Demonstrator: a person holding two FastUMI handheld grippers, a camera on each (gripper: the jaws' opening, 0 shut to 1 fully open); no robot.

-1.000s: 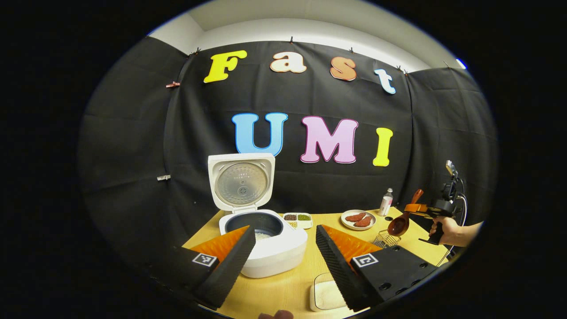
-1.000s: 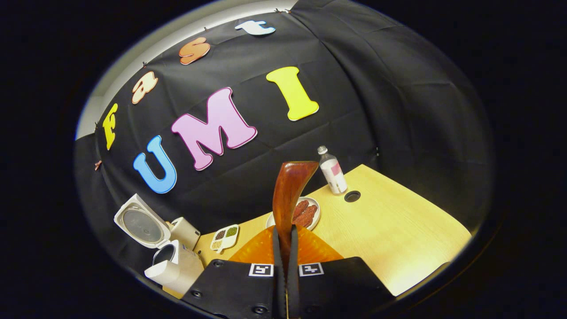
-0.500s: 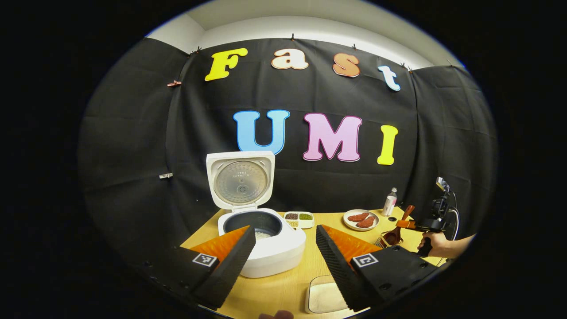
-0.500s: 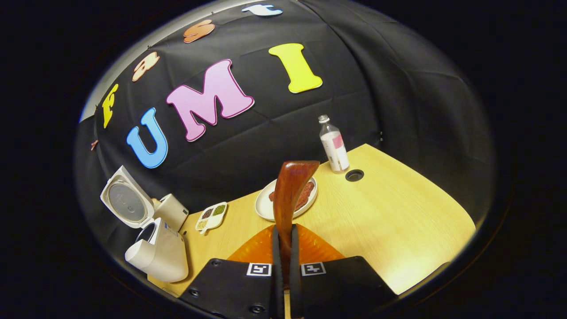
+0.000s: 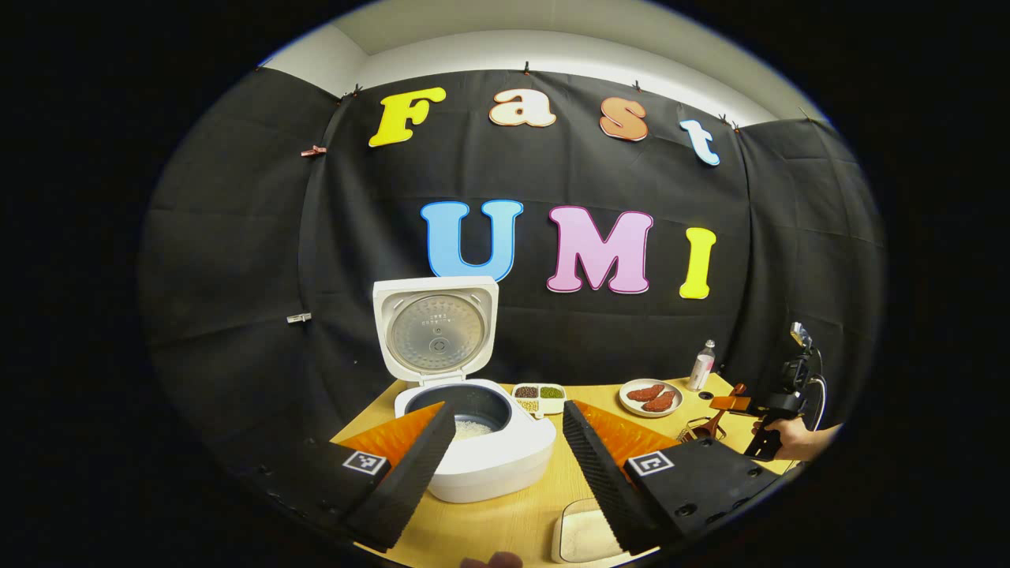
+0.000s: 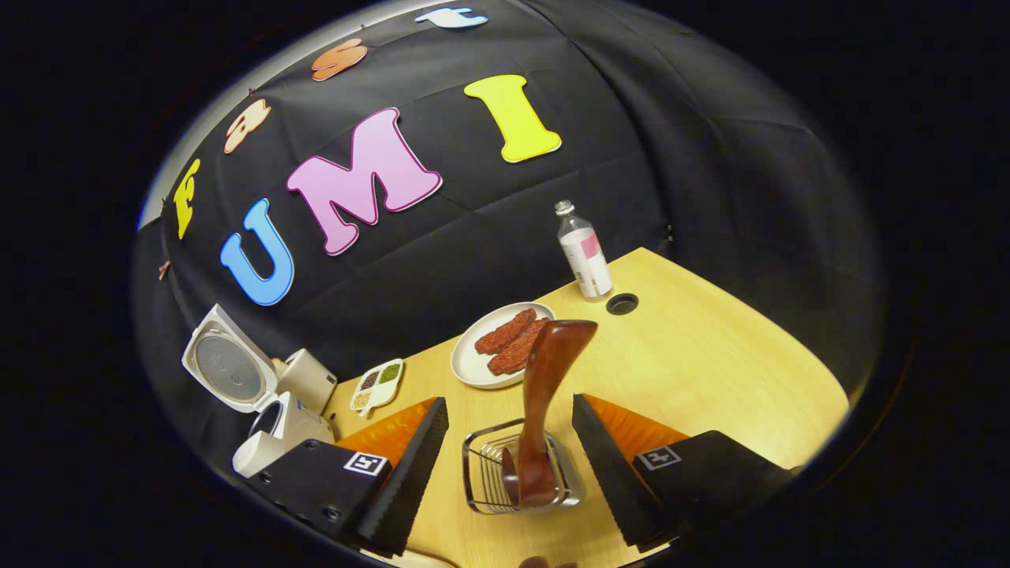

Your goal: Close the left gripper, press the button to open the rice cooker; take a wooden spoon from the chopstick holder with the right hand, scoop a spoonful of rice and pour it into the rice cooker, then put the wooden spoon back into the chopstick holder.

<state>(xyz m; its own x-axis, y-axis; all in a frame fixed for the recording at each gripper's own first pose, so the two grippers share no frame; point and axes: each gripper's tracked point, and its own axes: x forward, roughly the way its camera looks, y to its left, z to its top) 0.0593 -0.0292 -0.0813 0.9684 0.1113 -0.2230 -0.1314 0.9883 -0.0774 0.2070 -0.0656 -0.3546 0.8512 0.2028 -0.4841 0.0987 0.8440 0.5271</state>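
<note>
You are holding the right gripper (image 6: 505, 465) with its fingers spread apart, and the wooden spoon (image 6: 544, 410) is standing free between them, touching neither finger, bowl down in the wire chopstick holder (image 6: 517, 477) near the table's (image 6: 710, 379) front edge. You are keeping the left gripper (image 5: 505, 465) parted too, hovering in front of the rice cooker (image 5: 489, 446), whose lid (image 5: 436, 331) is standing open with rice showing inside.

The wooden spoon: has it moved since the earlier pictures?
Yes. The wooden spoon went down into the chopstick holder on the table, and the right gripper let go of it.
</note>
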